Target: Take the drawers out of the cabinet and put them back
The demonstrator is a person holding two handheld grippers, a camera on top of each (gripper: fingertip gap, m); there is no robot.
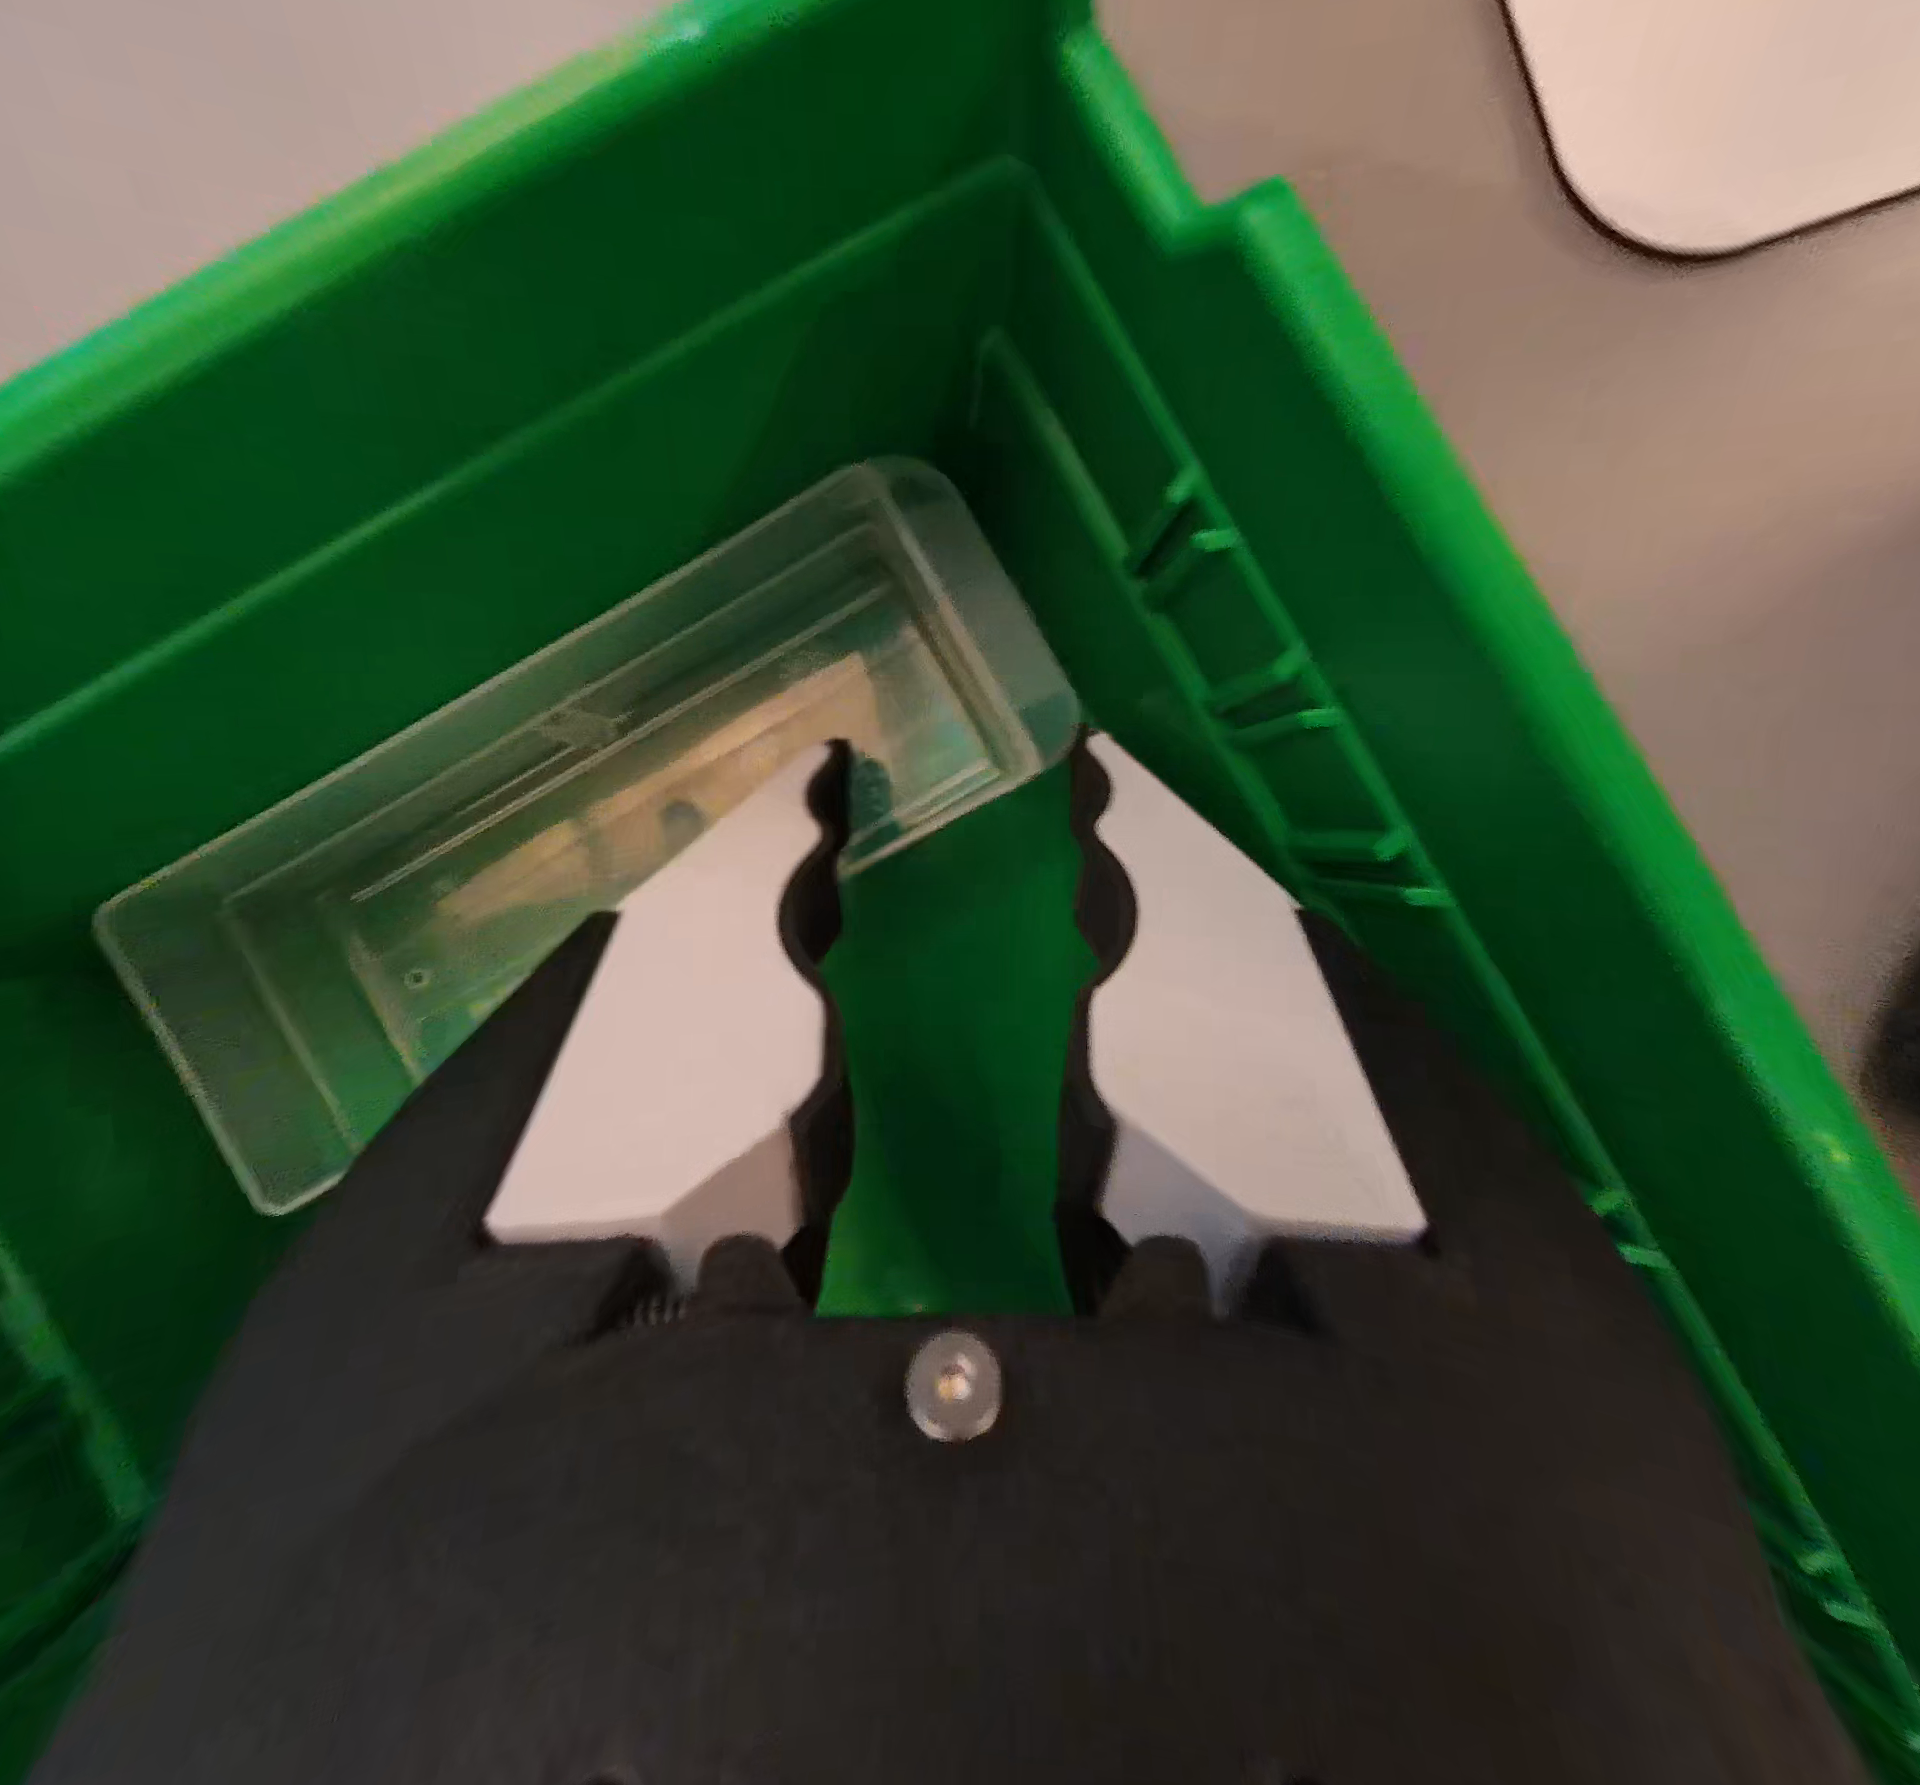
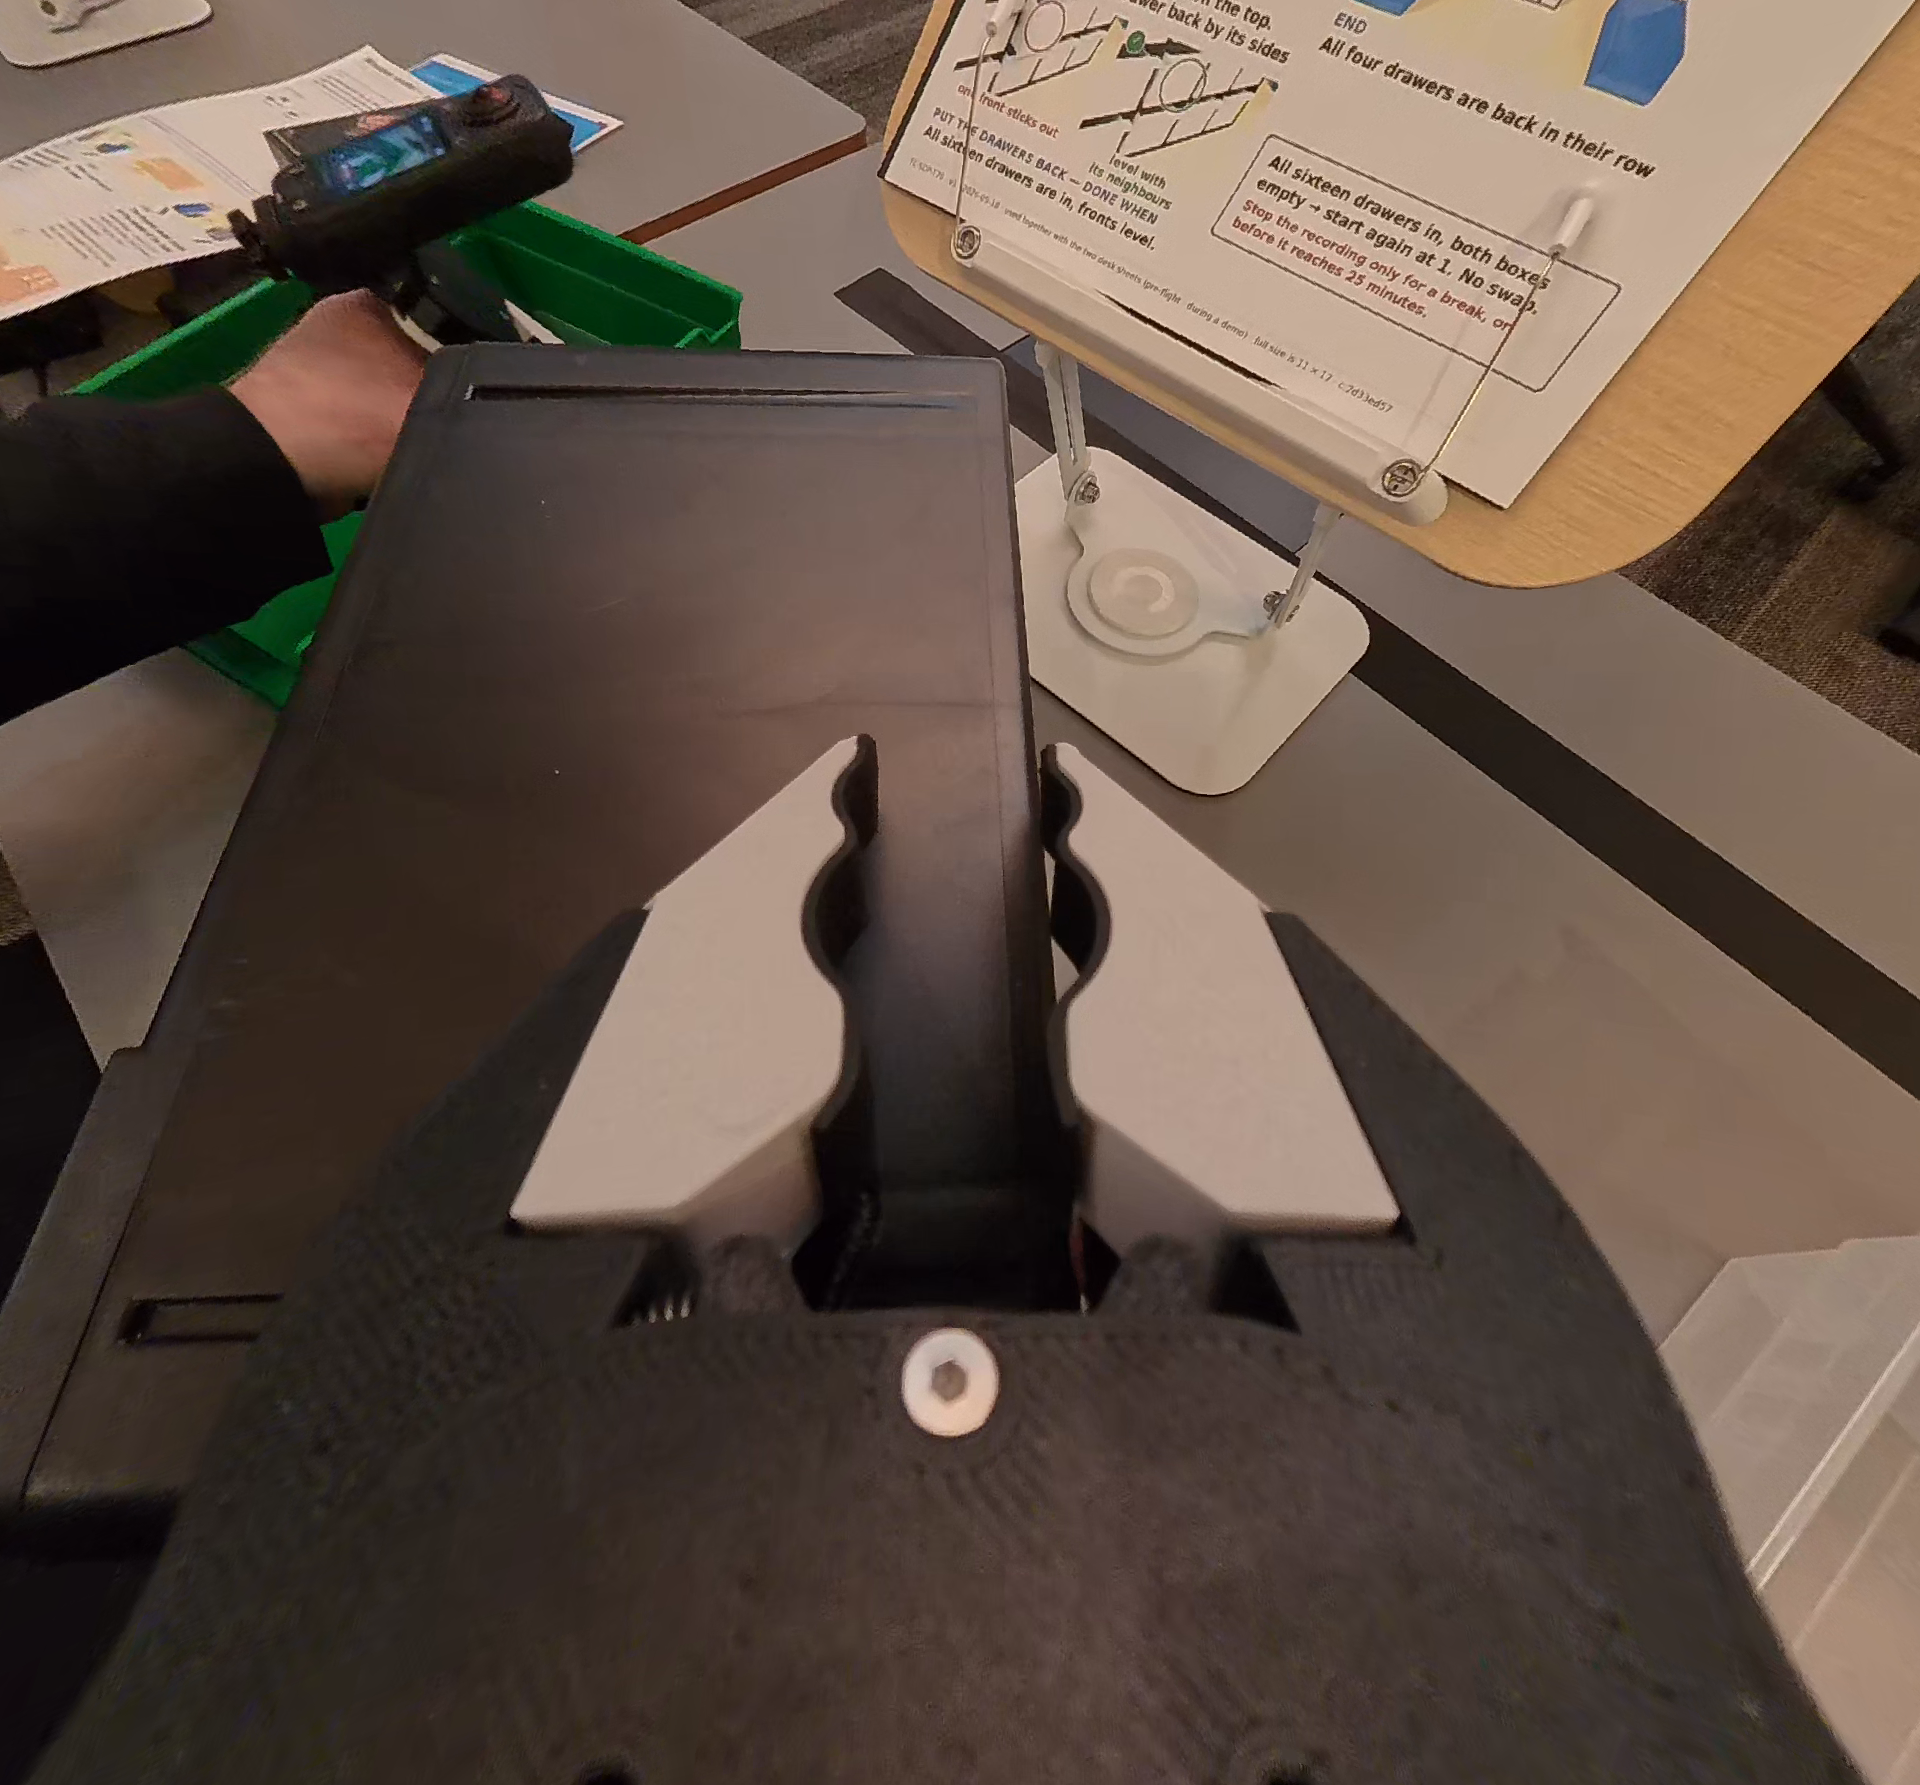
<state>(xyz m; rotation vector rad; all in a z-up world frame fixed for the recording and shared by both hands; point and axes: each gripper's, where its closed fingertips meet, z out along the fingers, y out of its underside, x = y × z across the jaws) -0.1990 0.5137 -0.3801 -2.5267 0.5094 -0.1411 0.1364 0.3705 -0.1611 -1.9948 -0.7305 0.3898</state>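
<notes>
Left gripper [image 1: 961, 759] down inside the green bin [image 1: 582, 353], fingers a narrow gap apart with nothing between them, one tip just over the near edge of a clear drawer [image 1: 582, 800] lying on the bin floor against the far wall. Right gripper [image 2: 956, 759] resting low over the flat top of the black cabinet [image 2: 623, 696], fingers likewise narrowly parted and empty, near the top's right edge (pressing or merely hovering, hard to say). Judging by this, a put-back step: cabinet being steadied, next drawer about to be fetched from the bin. Next move likely calls for spreading the left fingers, straddling the drawer across its sides, closing and lifting clear of the bin wall, then carrying it round to the cabinet front, which neither view shows. Instruction sheet on a stand [image 2: 1195, 613] just beyond the cabinet.
</notes>
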